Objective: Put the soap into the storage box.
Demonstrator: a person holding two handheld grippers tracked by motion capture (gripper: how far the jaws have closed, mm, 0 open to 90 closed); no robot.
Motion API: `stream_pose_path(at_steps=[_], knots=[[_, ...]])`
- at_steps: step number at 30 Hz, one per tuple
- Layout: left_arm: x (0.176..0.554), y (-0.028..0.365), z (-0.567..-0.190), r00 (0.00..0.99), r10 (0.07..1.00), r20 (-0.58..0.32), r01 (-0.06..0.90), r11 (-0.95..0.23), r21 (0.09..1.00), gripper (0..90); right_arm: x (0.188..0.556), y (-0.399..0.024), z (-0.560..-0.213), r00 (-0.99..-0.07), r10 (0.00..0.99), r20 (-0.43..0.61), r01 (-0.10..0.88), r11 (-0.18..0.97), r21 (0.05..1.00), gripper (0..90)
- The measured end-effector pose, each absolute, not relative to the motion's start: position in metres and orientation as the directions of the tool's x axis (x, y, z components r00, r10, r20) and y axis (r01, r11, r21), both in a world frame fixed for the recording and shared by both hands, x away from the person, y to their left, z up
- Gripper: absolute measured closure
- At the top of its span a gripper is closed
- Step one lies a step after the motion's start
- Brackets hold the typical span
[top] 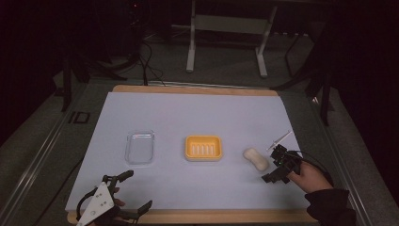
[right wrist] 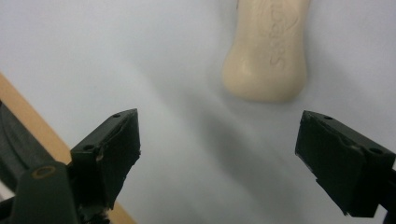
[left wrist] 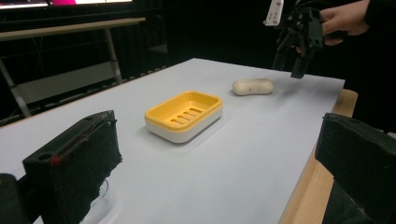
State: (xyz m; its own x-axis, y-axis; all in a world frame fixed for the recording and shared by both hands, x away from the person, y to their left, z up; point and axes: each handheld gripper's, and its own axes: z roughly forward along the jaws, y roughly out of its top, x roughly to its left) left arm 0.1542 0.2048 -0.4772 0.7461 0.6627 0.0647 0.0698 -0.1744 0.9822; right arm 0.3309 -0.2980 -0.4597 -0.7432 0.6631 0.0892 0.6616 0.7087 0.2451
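Beside soap bar (top: 255,159), right gripper (top: 277,165) jaws apart.

Right gripper (top: 278,165) hovers beside soap (top: 255,158), jaws spread.

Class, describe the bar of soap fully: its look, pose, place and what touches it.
The bar of soap is cream-coloured, rounded and slightly waisted, with faint lettering pressed into its top, seen in the right gripper view. It looks solid and matte. It lies flat on the white table cover, right of the yellow soap dish and apart from it. The open right tongs hover beside it without touching.
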Motion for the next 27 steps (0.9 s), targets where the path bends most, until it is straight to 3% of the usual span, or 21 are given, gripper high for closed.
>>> stream_pose_path(at_steps=[27], knots=[[0.154, 0.204, -0.477, 0.75, 0.658, 0.068, 0.066, -0.177, 0.982, 0.1, 0.355, -0.291, -0.469, -0.728, 0.683, 0.05, 0.65, 0.666, 0.366, 16.6]])
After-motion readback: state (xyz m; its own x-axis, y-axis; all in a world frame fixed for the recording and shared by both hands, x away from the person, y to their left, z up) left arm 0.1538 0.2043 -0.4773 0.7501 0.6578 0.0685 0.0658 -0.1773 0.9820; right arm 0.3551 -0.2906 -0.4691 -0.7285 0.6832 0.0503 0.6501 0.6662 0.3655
